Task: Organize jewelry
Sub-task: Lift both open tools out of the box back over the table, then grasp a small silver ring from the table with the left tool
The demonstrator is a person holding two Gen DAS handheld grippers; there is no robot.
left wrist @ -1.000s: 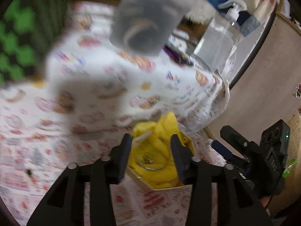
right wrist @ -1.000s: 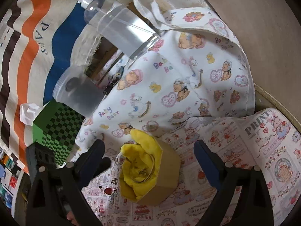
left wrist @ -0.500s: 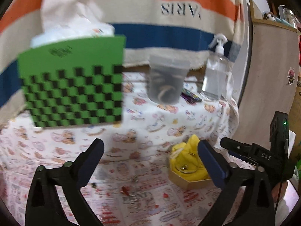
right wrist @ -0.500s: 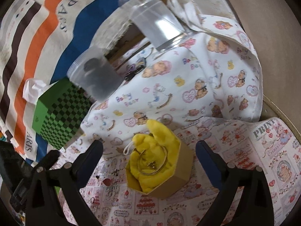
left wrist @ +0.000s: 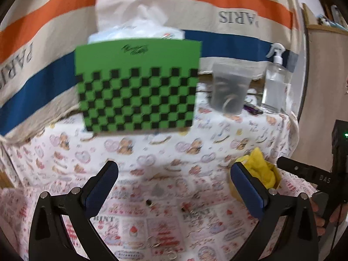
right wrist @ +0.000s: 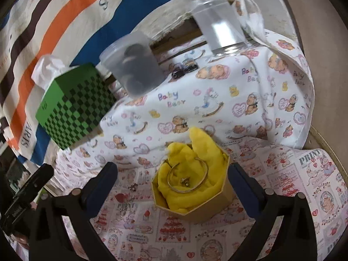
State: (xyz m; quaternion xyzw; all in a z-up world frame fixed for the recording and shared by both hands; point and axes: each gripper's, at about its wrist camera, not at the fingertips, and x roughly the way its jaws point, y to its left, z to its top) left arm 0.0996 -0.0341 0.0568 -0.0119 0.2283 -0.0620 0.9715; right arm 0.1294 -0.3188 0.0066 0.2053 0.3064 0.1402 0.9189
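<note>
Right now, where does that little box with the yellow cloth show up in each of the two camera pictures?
Left wrist view: the box with the yellow cloth sits at the lower right, partly hidden behind the right-hand blue finger.
Right wrist view: it sits just below the middle, between the two fingers, with a gold bangle lying on the cloth.
Shared landmark: the green checkered box, up and to its left in both.

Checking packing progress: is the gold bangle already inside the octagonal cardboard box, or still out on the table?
Inside. The gold bangle lies on yellow cloth within the octagonal cardboard box.
</note>
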